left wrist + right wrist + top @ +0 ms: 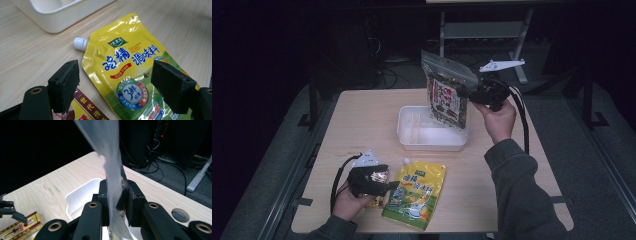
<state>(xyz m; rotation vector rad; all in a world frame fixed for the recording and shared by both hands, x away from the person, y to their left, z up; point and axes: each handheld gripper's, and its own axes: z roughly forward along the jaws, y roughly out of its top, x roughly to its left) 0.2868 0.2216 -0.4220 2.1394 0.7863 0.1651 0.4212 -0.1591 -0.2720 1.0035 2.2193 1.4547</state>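
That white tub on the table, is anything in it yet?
Empty, as far as visible: the white tub shows a bare floor; the snack bag hangs above it in the right gripper.

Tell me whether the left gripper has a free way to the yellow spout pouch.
Probably yes: the left gripper hangs with jaws open right over the yellow spout pouch, which lies flat on the table with nothing between.

We take this for a lab: dark equipment racks, loose floor cables, one bare wooden table.
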